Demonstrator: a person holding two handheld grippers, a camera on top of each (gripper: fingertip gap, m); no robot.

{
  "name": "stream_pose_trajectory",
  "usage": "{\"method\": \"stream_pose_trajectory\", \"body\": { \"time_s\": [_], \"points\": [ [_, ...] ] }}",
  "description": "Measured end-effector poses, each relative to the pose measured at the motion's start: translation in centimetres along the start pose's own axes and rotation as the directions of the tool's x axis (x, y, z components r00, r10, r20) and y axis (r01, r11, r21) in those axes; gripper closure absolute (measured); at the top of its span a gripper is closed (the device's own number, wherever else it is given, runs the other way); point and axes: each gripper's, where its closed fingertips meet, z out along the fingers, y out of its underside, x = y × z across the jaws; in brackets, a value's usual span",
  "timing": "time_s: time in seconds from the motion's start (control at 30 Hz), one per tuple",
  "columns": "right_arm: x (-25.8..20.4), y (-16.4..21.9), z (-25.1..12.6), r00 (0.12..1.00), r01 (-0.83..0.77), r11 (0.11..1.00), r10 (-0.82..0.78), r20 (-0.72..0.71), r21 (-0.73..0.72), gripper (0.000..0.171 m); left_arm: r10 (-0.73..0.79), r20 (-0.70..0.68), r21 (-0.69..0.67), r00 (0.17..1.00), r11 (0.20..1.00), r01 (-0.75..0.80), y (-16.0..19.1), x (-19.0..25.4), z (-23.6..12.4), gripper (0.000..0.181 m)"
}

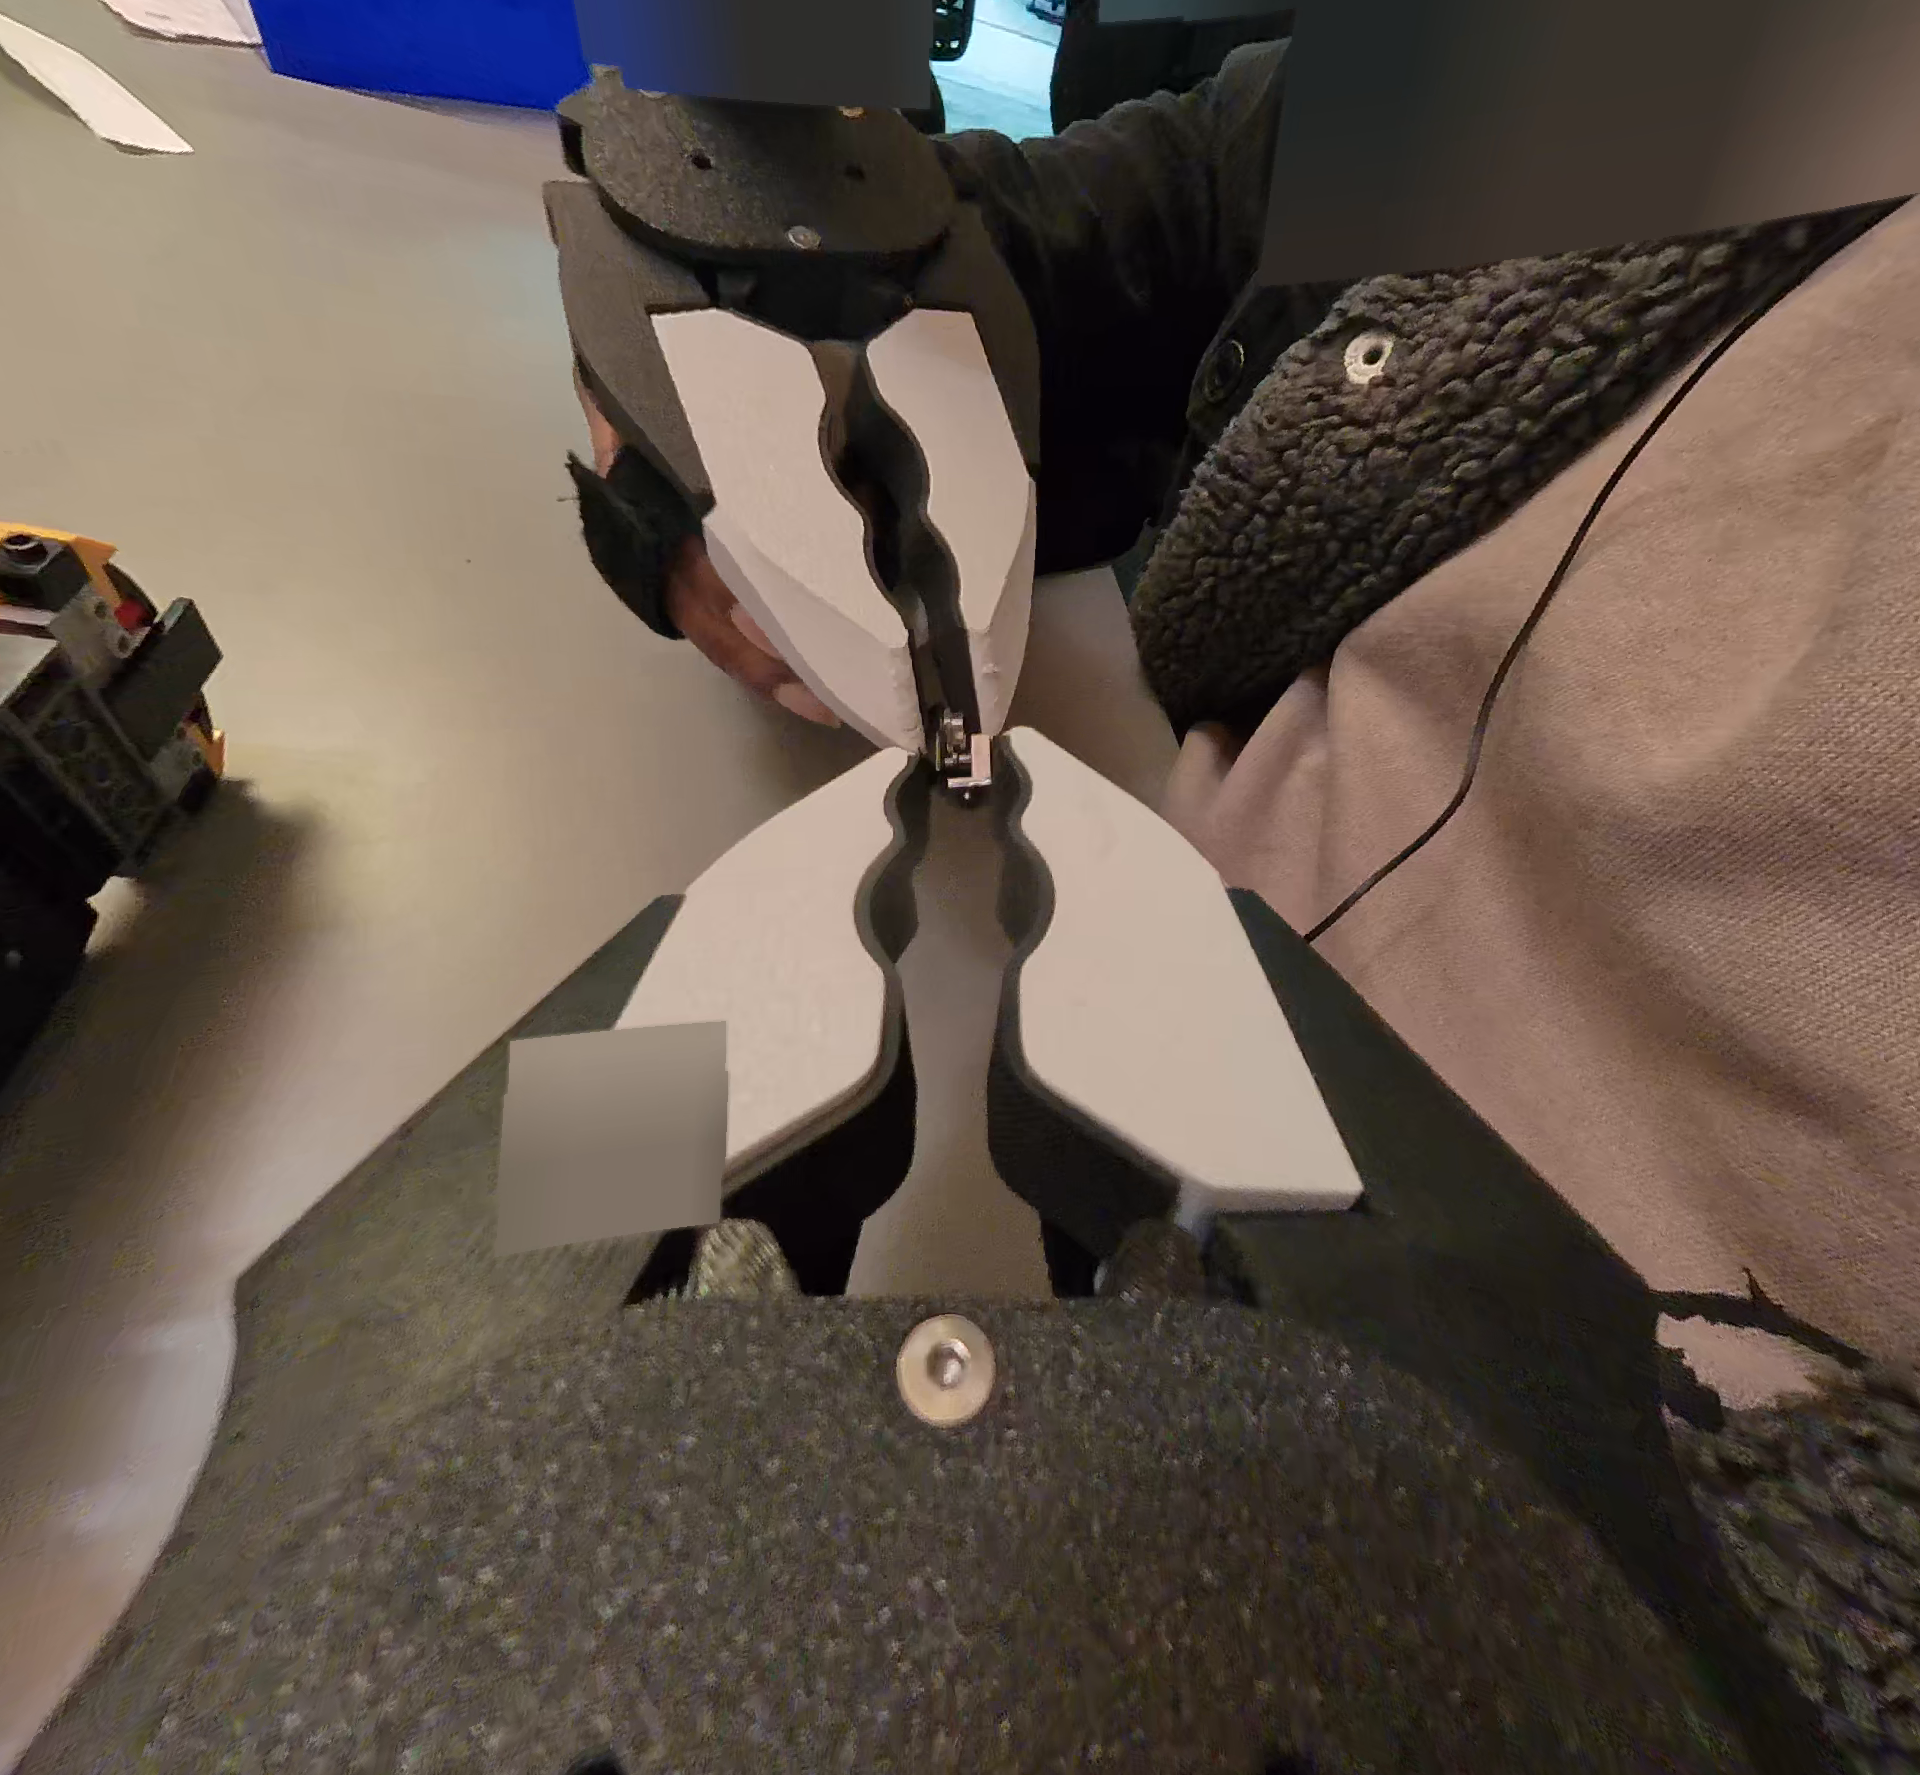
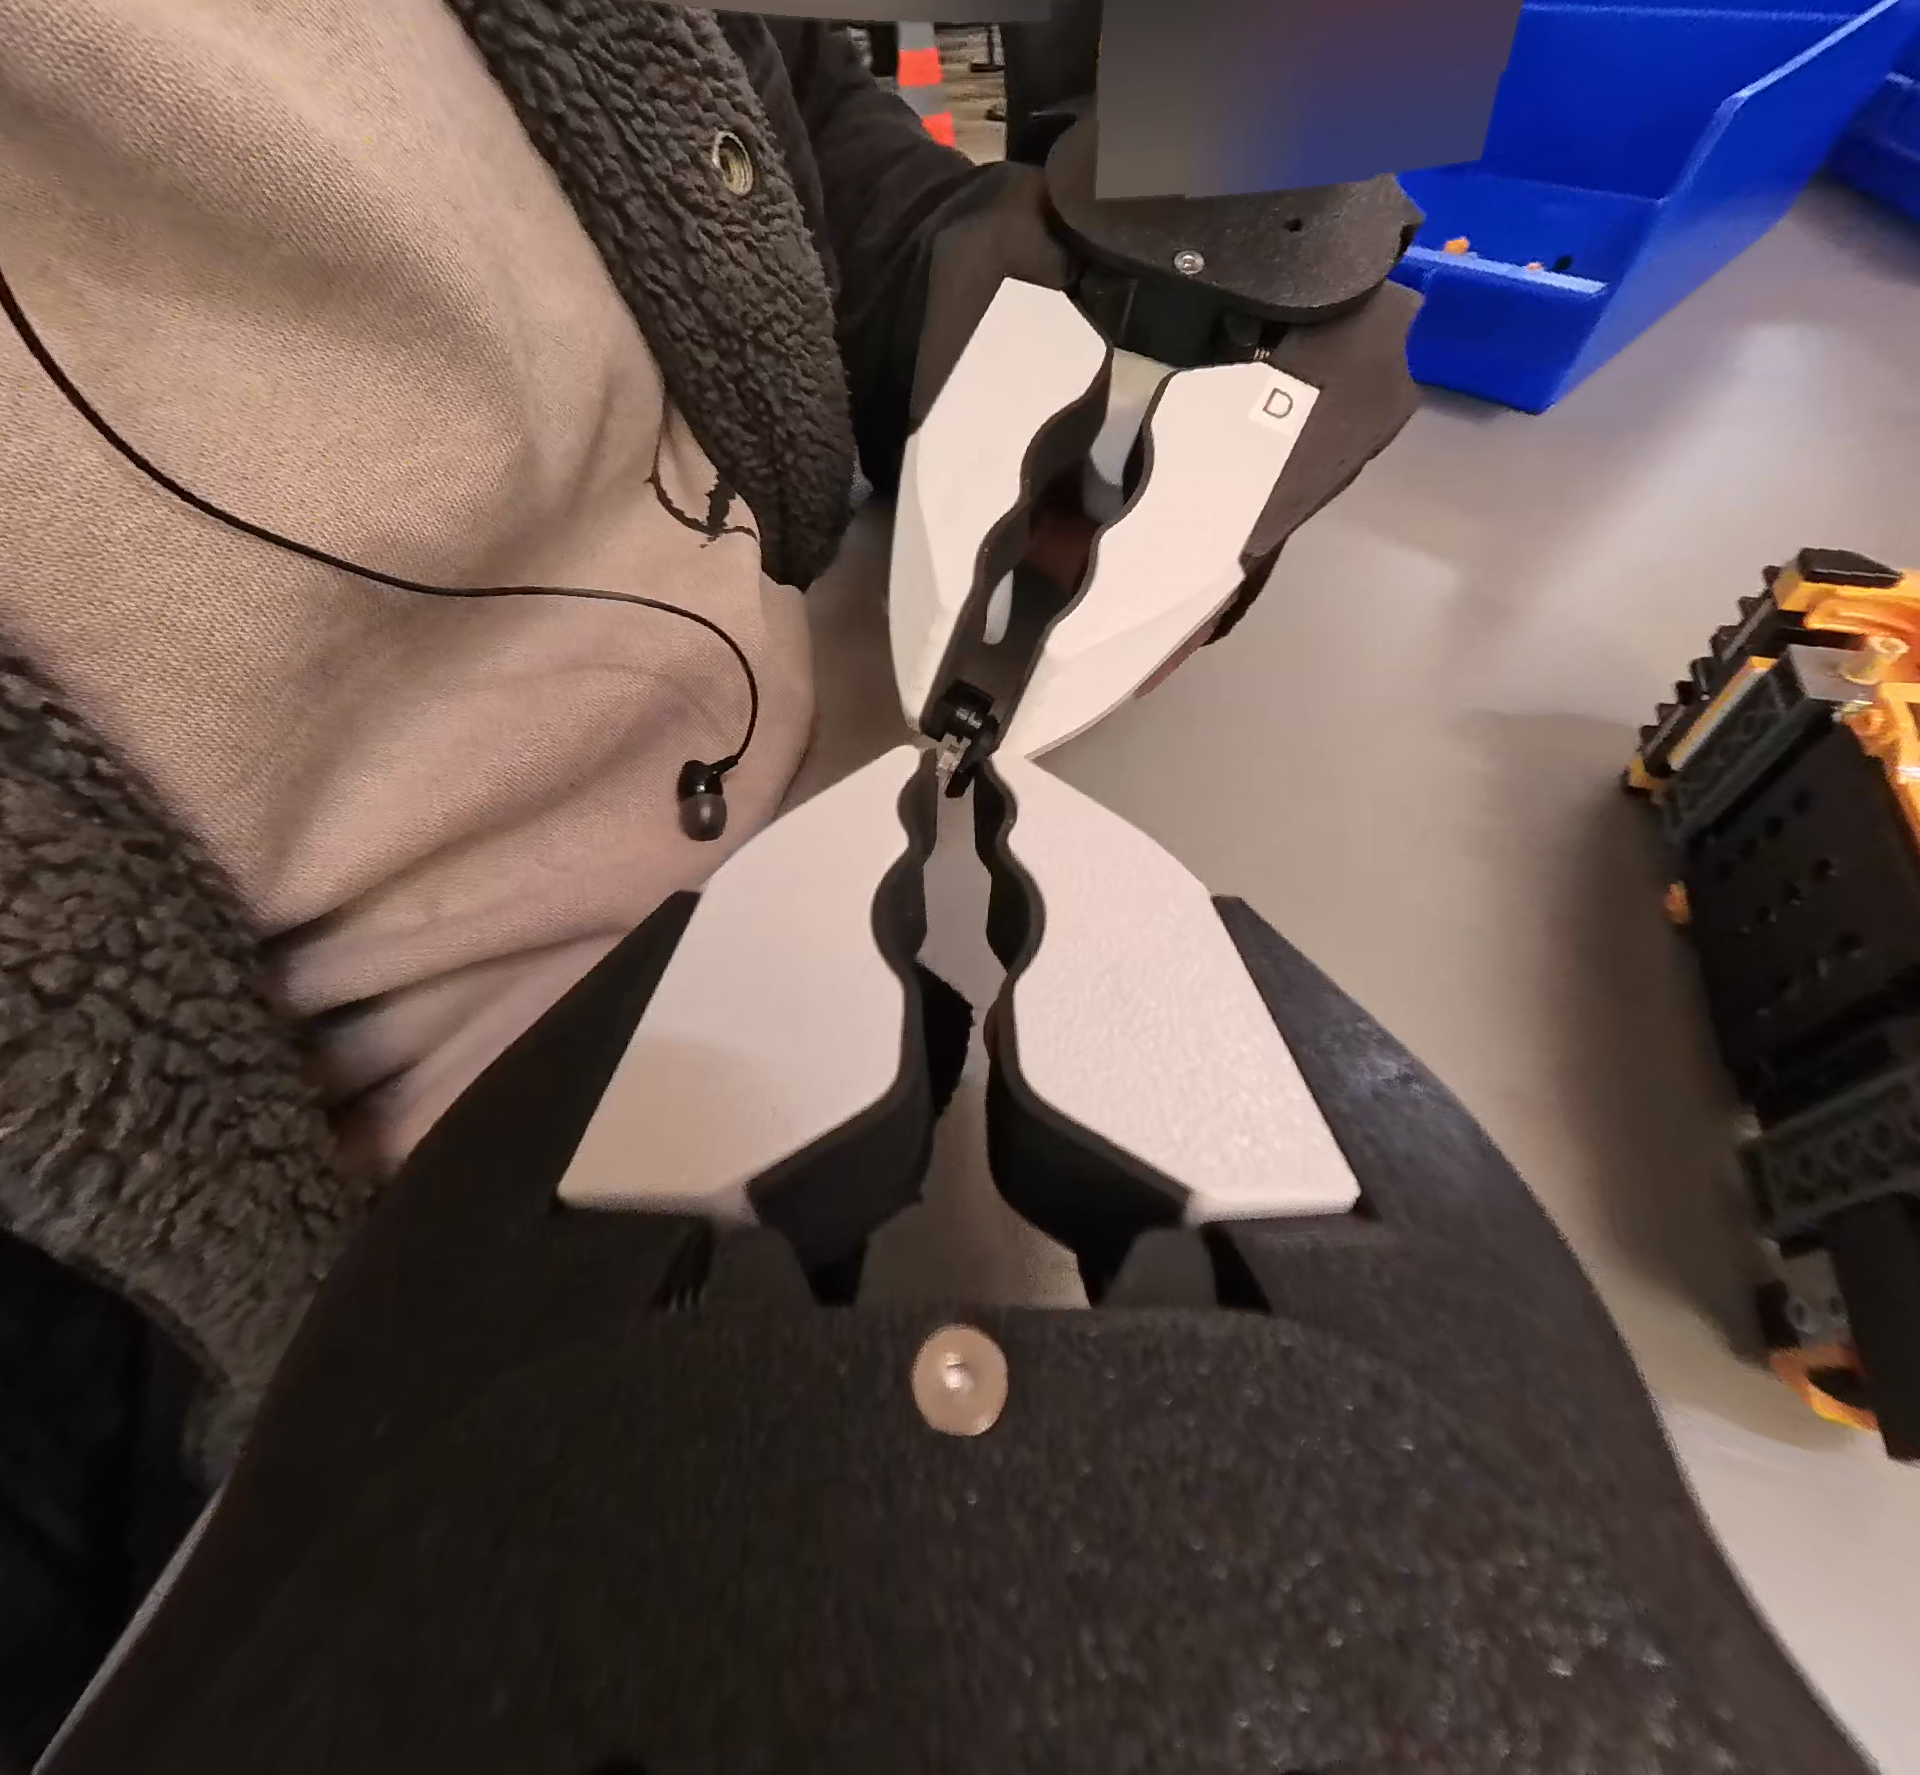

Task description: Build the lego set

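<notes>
Lego piece, small and grey, sits where my left gripper and right gripper meet tip to tip above the counter, both clamped on it; my right wrist view repeats this, with the black-and-orange model off right.

Two tools: left tool, right tool; two small pieces, black piece and grey piece; one black-orange lego model; one blue bin.

Small parts between the jaws, hard to read

The tiny grey piece and black piece are too small to identify; the black-orange model, beside the jaws, is cut by the edge.
</notes>
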Motion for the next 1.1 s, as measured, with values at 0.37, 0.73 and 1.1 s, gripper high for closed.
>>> {"method": "stream_pose_trajectory", "body": {
  "time_s": [0.37,0.73,1.1],
  "points": [
    [-0.9,0.5,0.2,0.991,-0.030,0.998,0.038,0.127,-0.063,0.165,0.087,0.003,-0.065,0.996,0.994,-0.087,0.7,0.6,0.3,0.171],
    [-0.6,1.4,0.1,0.995,0.043,0.989,-0.030,0.092,-0.144,0.164,0.329,0.101,-0.176,0.939,0.935,-0.309,1.6,0.1,0.6,0.170],
    [0.6,1.6,0.1,0.952,0.256,0.934,-0.289,-0.106,-0.248,0.164,0.237,0.135,-0.171,0.962,0.962,-0.213,1.8,-0.8,0.5,0.169]
  ]
}}
